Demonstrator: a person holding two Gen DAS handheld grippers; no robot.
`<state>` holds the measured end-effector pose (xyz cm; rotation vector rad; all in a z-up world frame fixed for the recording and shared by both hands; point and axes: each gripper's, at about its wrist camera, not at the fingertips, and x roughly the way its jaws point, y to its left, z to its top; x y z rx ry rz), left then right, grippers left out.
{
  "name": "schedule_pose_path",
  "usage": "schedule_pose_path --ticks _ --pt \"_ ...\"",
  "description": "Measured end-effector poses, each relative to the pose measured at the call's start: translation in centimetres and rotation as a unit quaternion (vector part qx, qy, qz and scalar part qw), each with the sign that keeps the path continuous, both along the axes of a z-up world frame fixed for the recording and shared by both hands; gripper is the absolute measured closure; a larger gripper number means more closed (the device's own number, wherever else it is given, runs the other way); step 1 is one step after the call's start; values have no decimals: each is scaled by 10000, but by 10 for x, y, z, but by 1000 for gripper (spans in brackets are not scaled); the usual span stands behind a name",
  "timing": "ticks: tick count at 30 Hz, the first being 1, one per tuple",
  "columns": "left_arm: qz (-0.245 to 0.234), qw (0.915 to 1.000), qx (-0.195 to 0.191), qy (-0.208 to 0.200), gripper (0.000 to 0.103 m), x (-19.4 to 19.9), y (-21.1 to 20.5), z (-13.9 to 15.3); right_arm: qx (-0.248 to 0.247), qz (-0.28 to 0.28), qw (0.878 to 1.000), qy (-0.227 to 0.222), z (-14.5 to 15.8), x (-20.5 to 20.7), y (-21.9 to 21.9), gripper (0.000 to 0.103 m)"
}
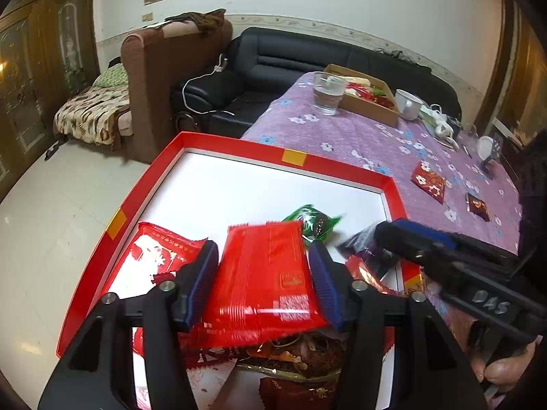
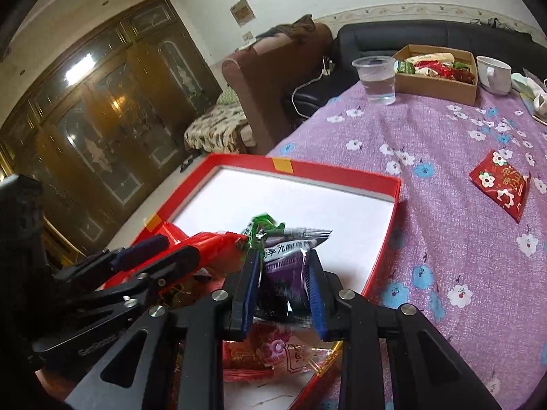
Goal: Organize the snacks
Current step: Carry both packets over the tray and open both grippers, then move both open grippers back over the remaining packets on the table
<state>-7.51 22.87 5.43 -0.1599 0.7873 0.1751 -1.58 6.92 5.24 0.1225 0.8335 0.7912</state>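
A: What's the left gripper doing?

B: It hangs over the red tray, a red packet between its blue pads. Whether the pads still press on the wrapper I cannot tell; the packet sits snug in the gap and tilts down toward the camera.

A: And the right gripper?

B: A purple packet stands between its fingers, over the near end of the same tray. The picture is blurred there, so I cannot tell if it's pinched or loose.

A: What's already in the tray?

B: A green packet on the white floor of it, another red one with white print at the left, and a heap of wrappers at the near end (mostly hidden under the grippers).

A: Anything left outside?

B: On the purple flowered cloth, a red flowered packet and a small dark one, both well apart from the tray. Farther back, a cardboard box of snacks, with a plastic cup just beside it.
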Motion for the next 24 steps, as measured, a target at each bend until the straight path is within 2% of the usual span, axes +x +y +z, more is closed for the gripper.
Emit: schedule_pose_path --ticks 1,3,6,11,16,18,21,24 --pt "23 10000 -38 2 43 0 1 0 77 -30 10000 2 1 0 -3 57" --pt "50 10000 -60 -5 43 -1 2 0 290 -80 9995 10 5 1 -10 50" --pt "42 10000 -32 20 43 0 -1 -1 308 -215 9993 -6 6 6 -16 48" --pt "-25 10000 32 58 40 1 -9 -3 410 -473 9976 295 -2 19 -29 46" --pt "-65 9999 100 116 40 1 -14 -3 479 -710 9956 384 -2 26 -43 44" --pt "-88 9998 114 139 39 2 -16 -3 549 -868 9936 463 -1 30 -54 41" --pt "-225 9993 151 266 32 3 -21 -5 626 -1212 9890 573 2 39 -81 40" --pt "-287 9987 270 313 32 3 -27 -7 676 -1797 9792 663 5 51 -124 39"
